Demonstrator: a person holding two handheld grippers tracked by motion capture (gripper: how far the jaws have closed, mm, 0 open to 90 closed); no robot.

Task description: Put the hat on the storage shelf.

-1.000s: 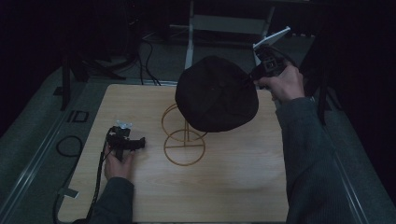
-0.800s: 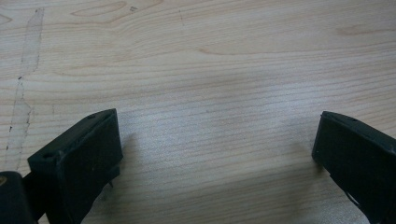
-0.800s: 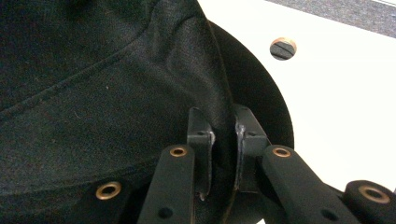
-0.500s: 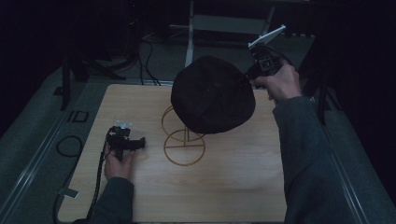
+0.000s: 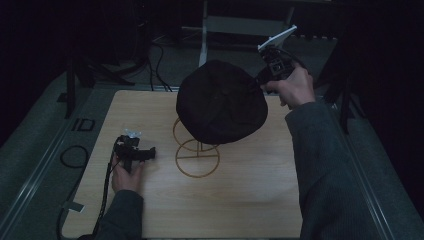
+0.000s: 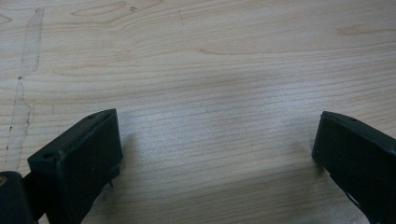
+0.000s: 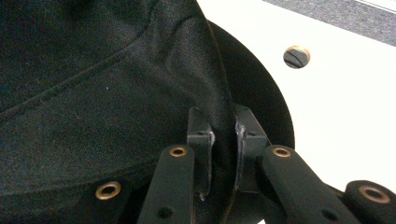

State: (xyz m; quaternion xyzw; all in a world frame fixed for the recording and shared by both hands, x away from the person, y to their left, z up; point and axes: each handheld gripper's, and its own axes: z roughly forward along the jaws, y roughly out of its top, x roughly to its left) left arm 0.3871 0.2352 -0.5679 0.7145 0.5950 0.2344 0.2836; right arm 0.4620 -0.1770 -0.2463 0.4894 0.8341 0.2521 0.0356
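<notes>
I shifted my right tongs (image 5: 260,82) a little toward the table's (image 5: 250,200) far left, carrying the black hat (image 5: 220,102) with them, so it hung more squarely over the wire stand (image 5: 196,155).

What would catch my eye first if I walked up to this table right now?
The big black hat, held above the middle of the wooden table over a thin wire stand. The right gripper pinches its edge at the far right. The left gripper rests open on the wood at the near left.
</notes>
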